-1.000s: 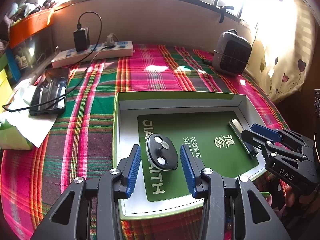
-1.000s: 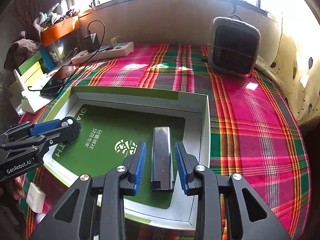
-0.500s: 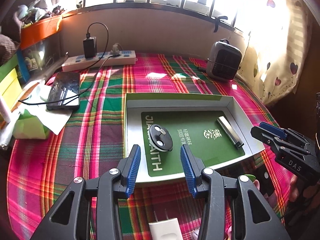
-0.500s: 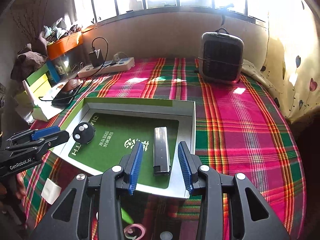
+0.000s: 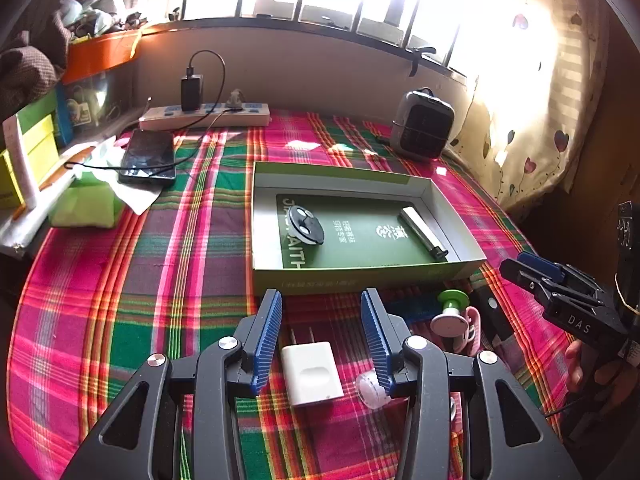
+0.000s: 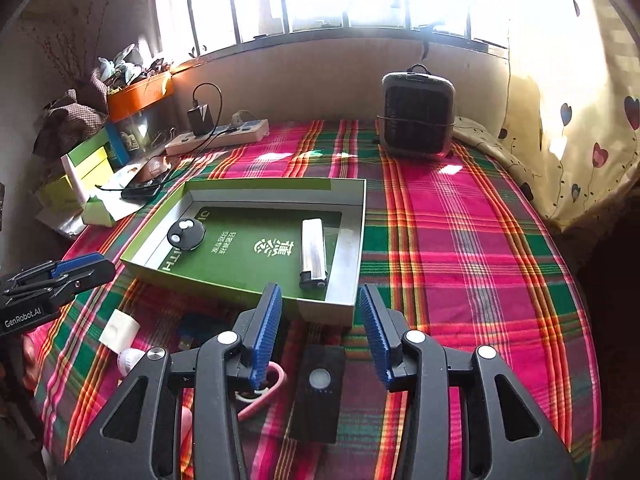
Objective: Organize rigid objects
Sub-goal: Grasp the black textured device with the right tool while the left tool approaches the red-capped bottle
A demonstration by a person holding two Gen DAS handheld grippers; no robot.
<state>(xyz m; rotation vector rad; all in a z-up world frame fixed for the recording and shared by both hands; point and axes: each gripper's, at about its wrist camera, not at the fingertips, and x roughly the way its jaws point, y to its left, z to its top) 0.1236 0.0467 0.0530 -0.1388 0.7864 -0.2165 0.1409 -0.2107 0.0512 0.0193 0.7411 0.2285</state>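
While both tools gape empty, white charger (image 5: 311,372) lies between left tool (image 5: 320,320) tips; black remote (image 6: 319,392) (upright-lying) beneath right tool (image 6: 320,316).

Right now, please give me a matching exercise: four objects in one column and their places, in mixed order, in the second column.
Objects:
1. round black remote
2. silver lighter
3. white charger
4. black rectangular remote

Places:
A. on the cloth between the right jaws
B. right part of the green box
C. on the cloth between the left jaws
D. left part of the green box

Pairs: 1-D, 2-B, 3-C, 4-A
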